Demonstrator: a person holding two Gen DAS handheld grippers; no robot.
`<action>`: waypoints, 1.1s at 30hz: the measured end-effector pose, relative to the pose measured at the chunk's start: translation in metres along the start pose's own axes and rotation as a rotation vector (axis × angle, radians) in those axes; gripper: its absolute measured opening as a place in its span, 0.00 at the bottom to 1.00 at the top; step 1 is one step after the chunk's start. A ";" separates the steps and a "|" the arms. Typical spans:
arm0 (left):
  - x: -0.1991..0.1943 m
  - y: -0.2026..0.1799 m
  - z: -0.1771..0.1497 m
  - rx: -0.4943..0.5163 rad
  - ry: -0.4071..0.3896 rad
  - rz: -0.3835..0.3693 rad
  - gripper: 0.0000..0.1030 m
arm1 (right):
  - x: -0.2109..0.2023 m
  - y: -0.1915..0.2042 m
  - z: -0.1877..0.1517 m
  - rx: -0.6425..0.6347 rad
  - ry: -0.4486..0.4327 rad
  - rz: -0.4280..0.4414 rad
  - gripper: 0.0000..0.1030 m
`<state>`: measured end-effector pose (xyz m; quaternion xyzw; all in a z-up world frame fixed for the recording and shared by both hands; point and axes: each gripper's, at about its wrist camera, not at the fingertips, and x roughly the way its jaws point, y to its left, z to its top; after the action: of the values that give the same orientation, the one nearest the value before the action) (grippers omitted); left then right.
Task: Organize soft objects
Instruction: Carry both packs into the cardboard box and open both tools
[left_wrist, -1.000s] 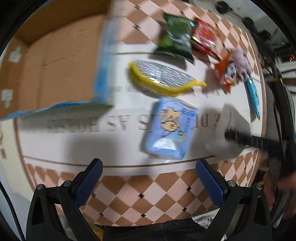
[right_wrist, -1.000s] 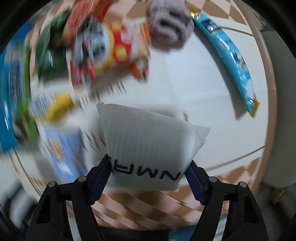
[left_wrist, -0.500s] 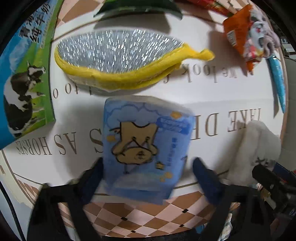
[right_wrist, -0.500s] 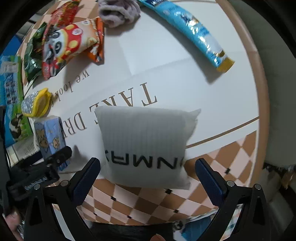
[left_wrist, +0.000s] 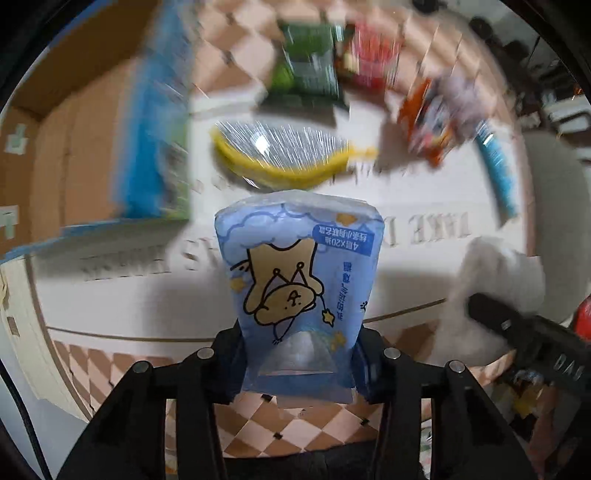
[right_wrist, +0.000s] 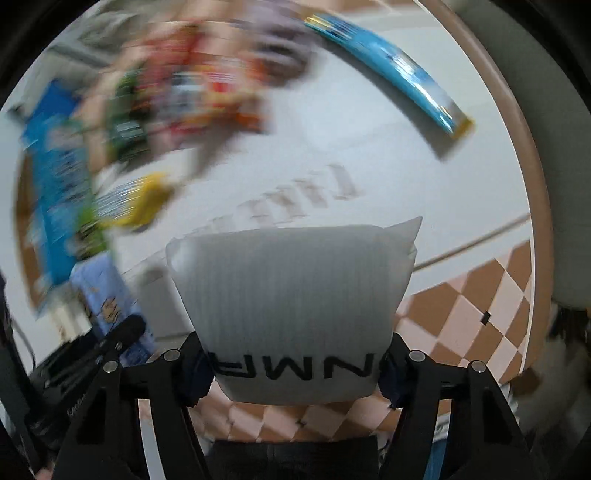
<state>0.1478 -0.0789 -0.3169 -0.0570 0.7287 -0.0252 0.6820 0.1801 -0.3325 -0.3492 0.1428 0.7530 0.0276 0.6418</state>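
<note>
My left gripper (left_wrist: 299, 363) is shut on a blue tissue pack (left_wrist: 301, 280) with a cartoon bear and holds it above the white table (left_wrist: 147, 295). My right gripper (right_wrist: 295, 363) is shut on a white tissue pack (right_wrist: 291, 299) with black letters, lifted over the table's front edge. The white pack also shows at the right of the left wrist view (left_wrist: 495, 291), and the blue pack at the left of the right wrist view (right_wrist: 103, 291).
An open cardboard box (left_wrist: 74, 140) with a blue printed side stands at the left. A yellow-rimmed silver pouch (left_wrist: 288, 155), green (left_wrist: 306, 70), red (left_wrist: 373, 55) and orange snack bags (left_wrist: 428, 122), a purple soft thing and a long blue packet (right_wrist: 391, 70) lie further back.
My left gripper closed on the blue tissue pack and lifted it. My right gripper, open half a second ago, closed on the white pack again and raised it. Both views are blurred by motion.
</note>
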 end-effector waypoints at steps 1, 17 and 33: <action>-0.018 0.011 0.001 -0.013 -0.031 -0.009 0.42 | -0.014 0.014 -0.003 -0.035 -0.013 0.021 0.70; -0.122 0.237 0.158 -0.191 -0.081 -0.070 0.42 | -0.086 0.349 0.078 -0.352 -0.118 0.070 0.70; -0.036 0.330 0.260 -0.158 0.151 -0.211 0.45 | 0.044 0.466 0.153 -0.359 0.016 -0.106 0.71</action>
<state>0.3927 0.2634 -0.3370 -0.1845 0.7675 -0.0434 0.6125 0.4072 0.1033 -0.3137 -0.0141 0.7475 0.1291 0.6514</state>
